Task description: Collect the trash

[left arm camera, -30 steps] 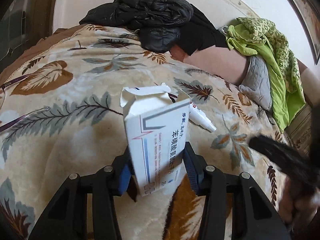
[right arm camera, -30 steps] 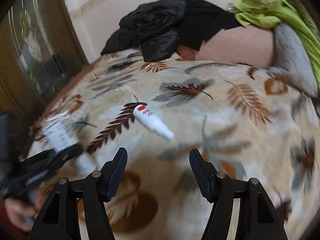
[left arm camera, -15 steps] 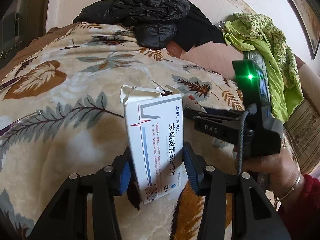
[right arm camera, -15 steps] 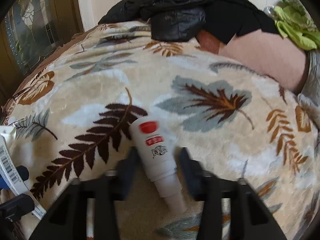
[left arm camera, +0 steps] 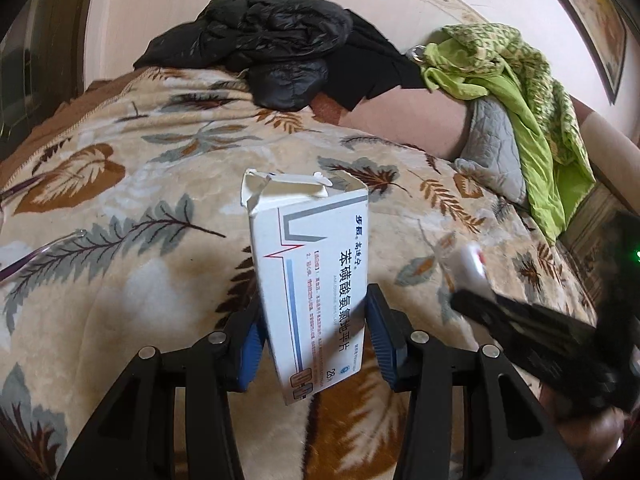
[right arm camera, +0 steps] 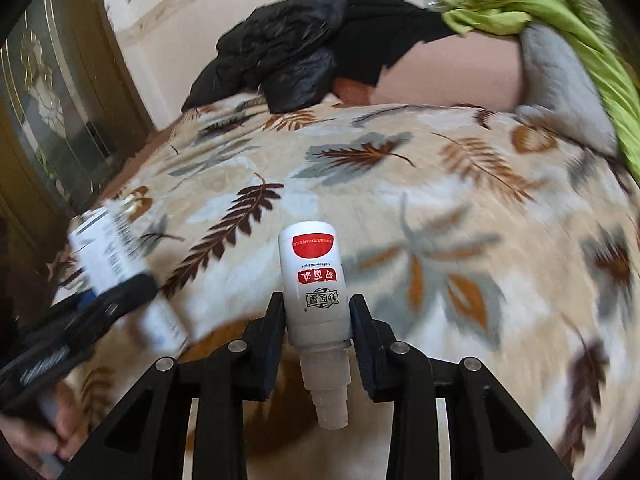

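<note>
- Left wrist view: the left gripper [left arm camera: 314,336] is clamped on a white medicine carton [left arm camera: 310,280], its blue pads pressing both side faces; the carton stands upright above the bed with its torn top flap open.
- Right wrist view: the right gripper [right arm camera: 317,322] has its fingers tight against a small white bottle [right arm camera: 314,284], nozzle end pointing back toward the camera (the red label reads upside down).
- Both pieces of trash look secured, so the step in hand is probably carrying them off; the bottle is smooth and round, so a firm squeeze and level carry would suit it, while the thin carton needs no more pressure.
- Underneath lies a plush leaf-print blanket [right arm camera: 460,208]; a black jacket [left arm camera: 276,44] and a green cloth [left arm camera: 516,76] are heaped against the pale wall [left arm camera: 168,4].
</note>
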### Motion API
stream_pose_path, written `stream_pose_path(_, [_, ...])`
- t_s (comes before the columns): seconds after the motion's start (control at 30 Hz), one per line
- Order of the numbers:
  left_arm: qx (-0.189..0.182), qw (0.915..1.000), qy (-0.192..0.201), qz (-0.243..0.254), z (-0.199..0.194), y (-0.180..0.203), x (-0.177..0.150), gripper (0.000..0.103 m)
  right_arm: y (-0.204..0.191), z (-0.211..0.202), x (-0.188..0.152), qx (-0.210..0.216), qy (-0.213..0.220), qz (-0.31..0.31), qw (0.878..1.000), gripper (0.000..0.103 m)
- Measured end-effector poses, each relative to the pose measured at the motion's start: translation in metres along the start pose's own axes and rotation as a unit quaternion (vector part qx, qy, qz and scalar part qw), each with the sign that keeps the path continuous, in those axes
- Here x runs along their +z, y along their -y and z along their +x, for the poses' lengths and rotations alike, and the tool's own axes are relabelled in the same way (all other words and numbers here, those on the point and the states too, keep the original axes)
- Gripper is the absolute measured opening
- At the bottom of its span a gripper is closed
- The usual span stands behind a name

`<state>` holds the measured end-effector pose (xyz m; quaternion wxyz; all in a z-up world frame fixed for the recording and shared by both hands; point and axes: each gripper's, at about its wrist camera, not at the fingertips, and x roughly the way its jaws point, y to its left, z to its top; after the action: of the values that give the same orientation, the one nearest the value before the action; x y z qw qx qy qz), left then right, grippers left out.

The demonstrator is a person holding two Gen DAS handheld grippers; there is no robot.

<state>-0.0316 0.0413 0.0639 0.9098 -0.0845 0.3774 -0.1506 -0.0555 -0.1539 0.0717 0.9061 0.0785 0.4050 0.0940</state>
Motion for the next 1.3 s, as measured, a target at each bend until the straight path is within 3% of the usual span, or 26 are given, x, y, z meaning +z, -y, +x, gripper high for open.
stream_pose_path(0.33, [0.026, 0.9957, 0.039, 0.080, -0.043, 0.059, -0.039, 0.046, 0.002, -0.089, -0.061, -0.023, 0.056, 0.010, 0.998, 0.032])
stream_pose_path(0.5, [0.034, 0.9921, 0.049, 0.111, -0.067, 0.077, -0.065, 0.046, 0.023, -0.114, -0.076, -0.003, 0.076, 0.056, 0.996, 0.032])
stream_pose_path(0.7, [0.040, 0.9920, 0.037, 0.114, -0.059, 0.079, -0.071, 0.046, 0.041, -0.114, -0.077, 0.006, 0.074, 0.102, 0.992, 0.032])
stream_pose_path(1.3, [0.056, 0.9897, 0.057, 0.119, -0.061, 0.077, -0.064, 0.046, 0.025, -0.106, -0.075, 0.004, 0.075, 0.072, 0.995, 0.032])
